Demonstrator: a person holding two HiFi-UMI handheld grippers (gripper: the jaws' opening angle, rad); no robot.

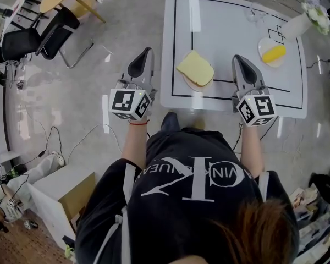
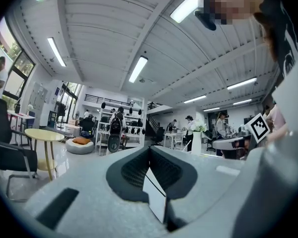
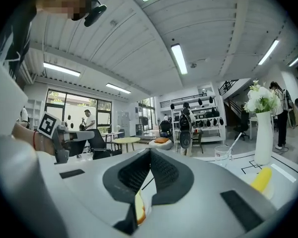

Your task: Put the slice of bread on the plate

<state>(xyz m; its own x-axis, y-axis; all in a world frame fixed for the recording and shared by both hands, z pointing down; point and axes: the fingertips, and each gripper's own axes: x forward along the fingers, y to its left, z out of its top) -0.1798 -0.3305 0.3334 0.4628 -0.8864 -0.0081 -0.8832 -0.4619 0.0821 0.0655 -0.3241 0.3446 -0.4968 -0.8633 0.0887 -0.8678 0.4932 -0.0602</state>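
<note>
Jaws of both grippers are pressed together with nothing between them. Head view: the left gripper point(image 1: 147, 54) hangs over the floor just beside the white table point(image 1: 231, 15), and the right gripper point(image 1: 239, 60) is above its near side. Between them the slice of bread point(image 1: 196, 68) lies on the plate point(image 1: 195, 86). Left gripper view: the tips meet, with a table corner showing beneath. Right gripper view: the tips are closed, a sliver of the bread shows below them, and a vase point(image 3: 262, 133) stands at the right

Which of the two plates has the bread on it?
The nearer plate, under the bread slice; the other plate, by the vase, holds something yellow.
</note>
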